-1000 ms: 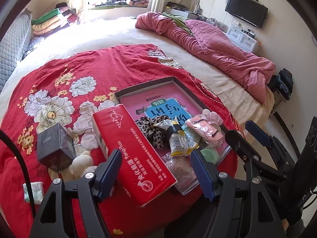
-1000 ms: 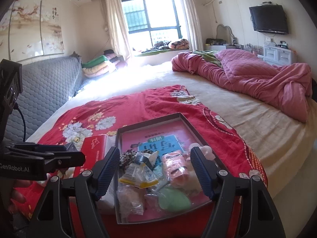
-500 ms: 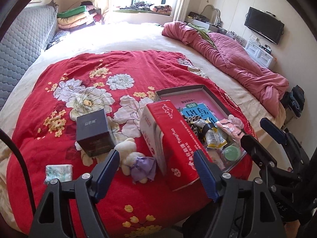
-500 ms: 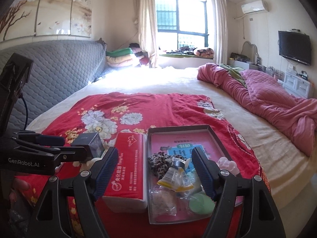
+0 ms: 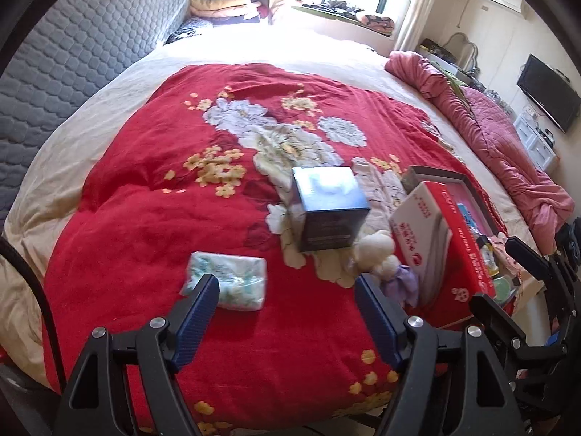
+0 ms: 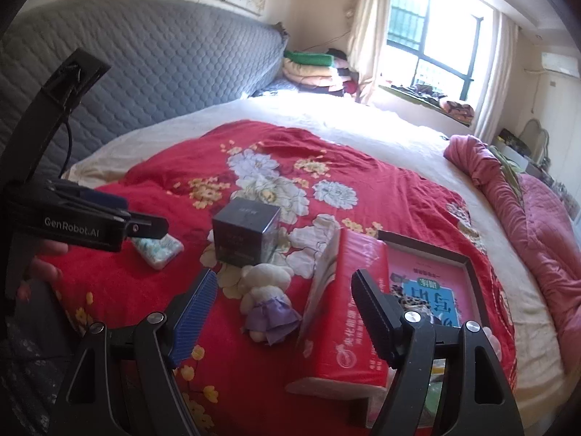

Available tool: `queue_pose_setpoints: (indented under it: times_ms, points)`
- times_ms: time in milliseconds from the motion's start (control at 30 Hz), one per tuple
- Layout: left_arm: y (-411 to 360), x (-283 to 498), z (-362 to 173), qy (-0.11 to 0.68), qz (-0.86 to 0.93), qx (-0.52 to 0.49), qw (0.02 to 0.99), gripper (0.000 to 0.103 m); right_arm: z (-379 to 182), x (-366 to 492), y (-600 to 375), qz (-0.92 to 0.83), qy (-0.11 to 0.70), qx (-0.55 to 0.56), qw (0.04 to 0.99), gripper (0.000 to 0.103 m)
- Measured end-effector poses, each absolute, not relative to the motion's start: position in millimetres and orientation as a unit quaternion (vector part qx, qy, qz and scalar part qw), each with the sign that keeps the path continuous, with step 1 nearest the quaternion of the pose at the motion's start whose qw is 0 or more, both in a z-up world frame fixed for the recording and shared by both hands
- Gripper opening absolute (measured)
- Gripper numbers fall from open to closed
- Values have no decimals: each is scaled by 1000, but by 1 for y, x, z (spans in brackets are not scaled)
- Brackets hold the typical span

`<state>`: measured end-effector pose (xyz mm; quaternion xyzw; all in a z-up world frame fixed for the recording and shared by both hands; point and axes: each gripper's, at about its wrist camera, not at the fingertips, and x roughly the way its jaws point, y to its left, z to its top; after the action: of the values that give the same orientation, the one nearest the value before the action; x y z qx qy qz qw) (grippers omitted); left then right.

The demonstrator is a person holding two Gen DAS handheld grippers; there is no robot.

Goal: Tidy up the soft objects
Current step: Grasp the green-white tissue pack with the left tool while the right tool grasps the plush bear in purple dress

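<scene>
On the red floral blanket point(image 5: 152, 189) lie a small patterned tissue pack point(image 5: 227, 283), a white plush toy in a purple dress point(image 6: 267, 301), and a big red tissue package point(image 6: 348, 301). My left gripper point(image 5: 287, 287) hovers open above the blanket; its left finger tip overlaps the small pack and nothing sits between the fingers. My right gripper point(image 6: 285, 279) is open too, hanging over the plush toy and the red package's left side. The left gripper point(image 6: 120, 225) also shows from the side above the small pack point(image 6: 158, 250).
A dark cube box point(image 5: 328, 209) stands behind the plush toy point(image 5: 377, 254). To the right, a framed tray point(image 6: 468, 265) holds a book and small items. A rumpled pink quilt point(image 5: 508, 152) lies far right, a grey padded headboard point(image 6: 163, 72) to the left. A hand point(image 6: 43, 265) holds the left gripper.
Both grippers have swung left across the bed. The tray has slid to the right edge of each view, and the small tissue pack now sits at the left gripper's finger.
</scene>
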<state>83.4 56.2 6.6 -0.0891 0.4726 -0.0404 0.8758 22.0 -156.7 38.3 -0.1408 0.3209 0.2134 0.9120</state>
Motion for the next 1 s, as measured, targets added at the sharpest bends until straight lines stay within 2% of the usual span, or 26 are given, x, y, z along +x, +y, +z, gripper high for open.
queue_pose_setpoints:
  times_ms: [367,567,700,767,1000]
  points:
    - [123,96,-53,513,-27,-140,846,76,-45,85,-89,174,429,-255,849,78]
    - [118,112,-71,520,-65,-170,835,76,-73,104,-79,156,456,-289,827,78]
    - [108,123,-77,527,-67,-154,833,77,-86,110,-75,139,462,-311,819,77]
    - [98,126,-80,530,-72,-139,834,80,-91,111,-73,139,459,-322,816,77]
    - [82,145,-102,547,-62,-116,827,83,-98,124,-71,141,460,-312,819,76]
